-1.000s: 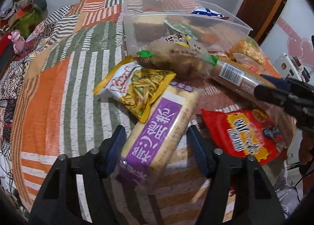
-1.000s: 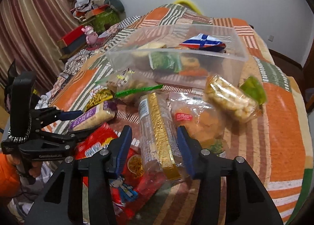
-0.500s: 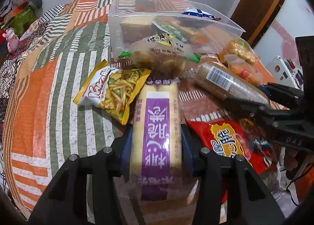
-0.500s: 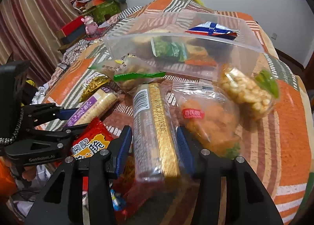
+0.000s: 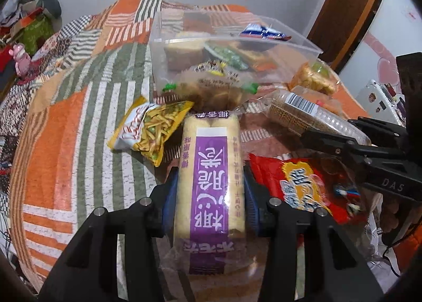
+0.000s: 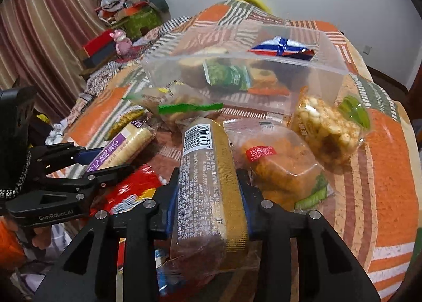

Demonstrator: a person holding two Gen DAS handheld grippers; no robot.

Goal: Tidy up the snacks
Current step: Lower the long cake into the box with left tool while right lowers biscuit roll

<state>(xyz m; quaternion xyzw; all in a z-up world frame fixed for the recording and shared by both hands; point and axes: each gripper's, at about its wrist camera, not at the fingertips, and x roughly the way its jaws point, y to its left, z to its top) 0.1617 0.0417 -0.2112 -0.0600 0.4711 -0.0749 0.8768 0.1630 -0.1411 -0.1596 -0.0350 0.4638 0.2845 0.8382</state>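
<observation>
My left gripper (image 5: 209, 196) is shut on a long pale cracker pack with a purple label (image 5: 211, 167), lifted a little above the patchwork cloth. My right gripper (image 6: 208, 199) is shut on a long brown and gold biscuit pack with a barcode (image 6: 208, 170). A clear plastic bin (image 5: 290, 38) holding several snacks stands behind; it also shows in the right wrist view (image 6: 324, 75). The right gripper shows at the right of the left wrist view (image 5: 329, 141), and the left gripper at the left of the right wrist view (image 6: 87, 162).
Loose snacks lie on the cloth: a yellow chip bag (image 5: 153, 130), a red bag (image 5: 306, 186), a green-ended pastry pack (image 5: 211, 85), an orange bun pack (image 6: 277, 167) and a rice-crisp pack (image 6: 327, 128). Boxes and clutter (image 6: 105, 46) sit far left.
Both grippers have closed on their packs, the left on the purple-label pack and the right on the gold biscuit pack, and both packs have risen slightly.
</observation>
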